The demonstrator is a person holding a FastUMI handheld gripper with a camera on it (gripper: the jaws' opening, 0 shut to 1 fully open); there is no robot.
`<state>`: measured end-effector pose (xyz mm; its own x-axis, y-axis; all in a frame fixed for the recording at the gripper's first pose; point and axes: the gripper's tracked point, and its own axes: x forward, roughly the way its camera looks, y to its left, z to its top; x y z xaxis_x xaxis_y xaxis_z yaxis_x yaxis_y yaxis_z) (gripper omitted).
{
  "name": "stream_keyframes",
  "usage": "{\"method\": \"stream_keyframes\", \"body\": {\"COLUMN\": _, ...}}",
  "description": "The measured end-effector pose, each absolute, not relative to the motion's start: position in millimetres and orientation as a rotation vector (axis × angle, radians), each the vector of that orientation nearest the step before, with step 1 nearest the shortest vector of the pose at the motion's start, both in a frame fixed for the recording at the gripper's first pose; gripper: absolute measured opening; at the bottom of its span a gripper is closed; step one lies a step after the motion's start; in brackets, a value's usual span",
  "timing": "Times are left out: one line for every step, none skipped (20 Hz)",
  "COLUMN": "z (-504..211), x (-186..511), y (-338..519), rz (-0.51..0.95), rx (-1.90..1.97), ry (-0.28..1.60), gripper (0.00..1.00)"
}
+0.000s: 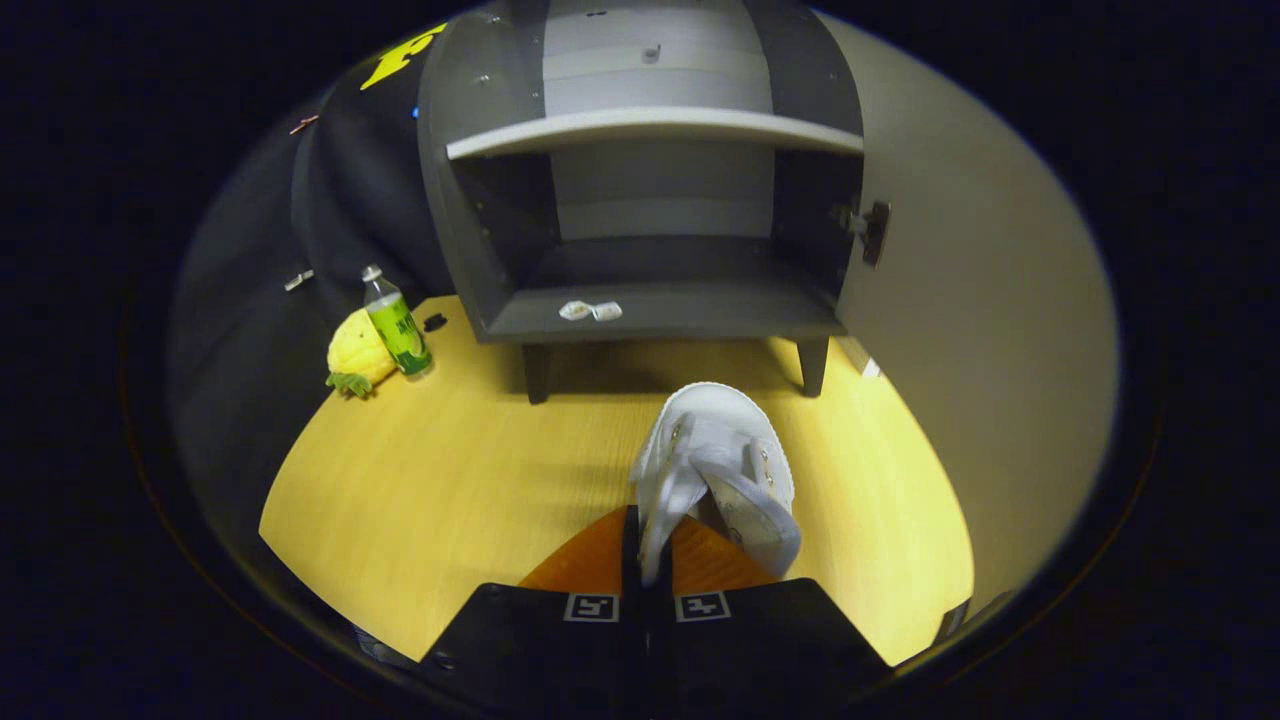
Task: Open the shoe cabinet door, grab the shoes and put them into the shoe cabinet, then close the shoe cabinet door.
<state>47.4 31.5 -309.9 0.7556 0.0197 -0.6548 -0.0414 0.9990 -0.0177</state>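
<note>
Gripper (648, 545) clamped on white shoe (715, 470) — cabinet (650, 320) open ahead

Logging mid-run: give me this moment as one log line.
phase: carrying shoes | gripper: fingers shut on white shoes | shoe cabinet: ahead | door: open | lower shelf: two small packets

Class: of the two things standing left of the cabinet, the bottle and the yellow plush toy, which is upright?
The green-labelled bottle stands upright; the yellow plush toy lies beside it. The gripper is shut on the white shoe.
</note>
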Motion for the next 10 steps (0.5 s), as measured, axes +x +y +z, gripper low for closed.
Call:
{"method": "stream_keyframes", "body": {"z": -293.1, "x": 49.3, "y": 34.9, "rz": 0.038, "rx": -0.034, "ry": 0.695, "gripper": 0.06}}
{"method": "stream_keyframes", "body": {"z": -275.4, "x": 52.1, "y": 38.9, "rz": 0.042, "rx": -0.028, "ry": 0.672, "gripper": 0.06}}
{"method": "stream_keyframes", "body": {"z": -256.6, "x": 55.7, "y": 43.3, "rz": 0.047, "rx": -0.024, "ry": 0.649, "gripper": 0.06}}
{"method": "stream_keyframes", "body": {"z": -237.5, "x": 60.6, "y": 45.0, "rz": 0.048, "rx": -0.026, "ry": 0.623, "gripper": 0.06}}
{"method": "stream_keyframes", "body": {"z": -220.2, "x": 66.1, "y": 46.3, "rz": 0.050, "rx": -0.030, "ry": 0.599, "gripper": 0.06}}
{"method": "stream_keyframes", "body": {"z": -203.3, "x": 71.8, "y": 47.7, "rz": 0.053, "rx": -0.037, "ry": 0.575, "gripper": 0.06}}
{"method": "stream_keyframes", "body": {"z": -185.6, "x": 78.3, "y": 49.5, "rz": 0.057, "rx": -0.042, "ry": 0.545, "gripper": 0.06}}
{"method": "stream_keyframes", "body": {"z": -169.9, "x": 85.3, "y": 50.5, "rz": 0.061, "rx": -0.053, "ry": 0.521, "gripper": 0.06}}
{"method": "stream_keyframes", "body": {"z": -152.8, "x": 92.2, "y": 51.3, "rz": 0.064, "rx": -0.062, "ry": 0.495, "gripper": 0.06}}
{"method": "stream_keyframes", "body": {"z": -138.8, "x": 101.0, "y": 52.6, "rz": 0.068, "rx": -0.073, "ry": 0.469, "gripper": 0.06}}
